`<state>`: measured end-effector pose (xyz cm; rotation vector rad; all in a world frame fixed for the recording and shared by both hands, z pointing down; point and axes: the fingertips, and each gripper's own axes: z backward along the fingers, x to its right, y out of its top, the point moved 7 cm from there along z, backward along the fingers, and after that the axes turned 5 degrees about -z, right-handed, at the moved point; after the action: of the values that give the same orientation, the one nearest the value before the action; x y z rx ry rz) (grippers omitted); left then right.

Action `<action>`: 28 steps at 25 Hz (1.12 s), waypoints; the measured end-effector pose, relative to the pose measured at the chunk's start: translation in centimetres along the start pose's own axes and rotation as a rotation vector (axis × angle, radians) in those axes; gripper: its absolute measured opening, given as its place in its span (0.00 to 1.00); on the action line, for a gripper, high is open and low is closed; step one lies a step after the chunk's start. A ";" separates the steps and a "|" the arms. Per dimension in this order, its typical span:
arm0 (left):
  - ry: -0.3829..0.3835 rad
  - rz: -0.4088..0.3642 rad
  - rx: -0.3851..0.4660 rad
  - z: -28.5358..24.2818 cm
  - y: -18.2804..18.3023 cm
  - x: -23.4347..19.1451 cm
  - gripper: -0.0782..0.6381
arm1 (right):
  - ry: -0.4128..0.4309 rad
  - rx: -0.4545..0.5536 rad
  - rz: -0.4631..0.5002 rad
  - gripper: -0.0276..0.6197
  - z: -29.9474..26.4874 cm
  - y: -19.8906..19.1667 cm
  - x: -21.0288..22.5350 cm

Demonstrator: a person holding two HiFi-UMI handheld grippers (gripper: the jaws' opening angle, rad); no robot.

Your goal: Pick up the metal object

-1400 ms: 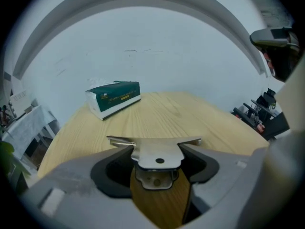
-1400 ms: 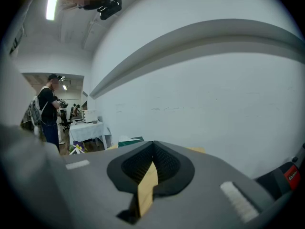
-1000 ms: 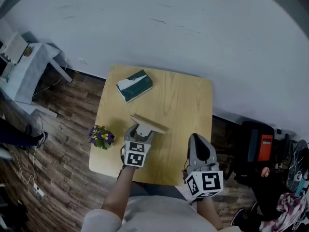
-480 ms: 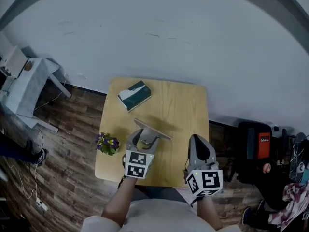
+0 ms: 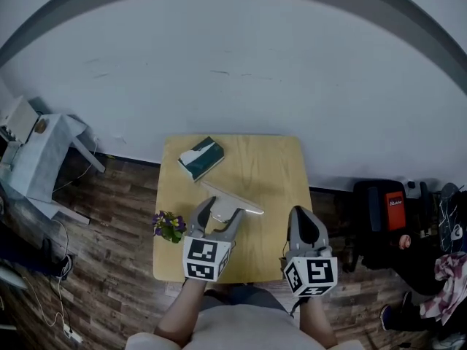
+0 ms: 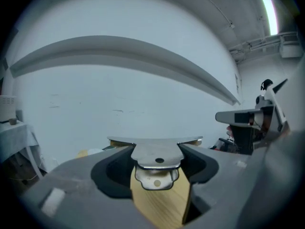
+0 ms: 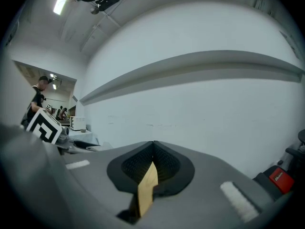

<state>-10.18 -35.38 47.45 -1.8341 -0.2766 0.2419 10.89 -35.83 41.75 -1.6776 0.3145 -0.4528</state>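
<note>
The metal object (image 5: 232, 200) is a flat T-shaped steel piece with a wide blade. It hangs in the air above the wooden table (image 5: 270, 170). My left gripper (image 5: 219, 221) is shut on its stem, and in the left gripper view the stem (image 6: 157, 159) sits clamped between the dark pads with the blade across the top. My right gripper (image 5: 302, 224) is over the table's front right part, its jaws shut with nothing between them. In the right gripper view the right gripper (image 7: 153, 152) shows its pads meeting at the tips.
A dark green tissue box (image 5: 201, 158) lies at the table's far left corner. A small pot of purple and yellow flowers (image 5: 169, 225) stands at the left edge. A white side table (image 5: 36, 159) is at the far left, and bags and a red-and-black item (image 5: 394, 203) are on the floor at the right.
The metal object has risen off the table in my left gripper. The whole scene looks smaller and farther below. The right gripper has stayed shut in much the same place.
</note>
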 end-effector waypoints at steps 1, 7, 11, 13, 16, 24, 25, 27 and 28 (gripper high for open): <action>-0.004 0.000 0.012 0.4 0.4 0.1 0.54 | -0.007 0.005 0.001 0.05 0.4 0.1 -0.1; -0.047 -0.005 0.060 2.6 2.6 0.4 0.54 | -0.047 0.031 0.013 0.05 2.5 0.7 -1.0; -0.065 -0.030 0.107 3.8 4.4 0.7 0.54 | -0.074 0.052 0.030 0.05 3.8 1.4 -1.5; -0.072 -0.035 0.130 4.4 5.2 0.8 0.54 | -0.093 0.063 0.040 0.05 4.5 1.8 -1.6; -0.078 -0.056 0.162 5.4 6.2 0.8 0.54 | -0.124 0.084 0.049 0.05 5.6 2.3 -1.8; -0.080 -0.096 0.245 8.1 8.2 0.8 0.54 | -0.185 0.126 0.077 0.05 8.1 3.4 -2.6; -0.080 -0.096 0.256 8.4 8.4 0.7 0.54 | -0.191 0.132 0.080 0.05 8.4 3.5 -2.7; -0.079 -0.096 0.274 9.2 8.7 0.5 0.54 | -0.201 0.142 0.086 0.05 9.0 3.8 -3.1; -0.079 -0.096 0.283 9.5 8.9 0.4 0.54 | -0.205 0.147 0.090 0.05 9.3 3.9 -3.2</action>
<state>-12.11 -28.93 36.27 -1.5298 -0.3653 0.2725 12.54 -26.84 36.45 -1.5443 0.1998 -0.2284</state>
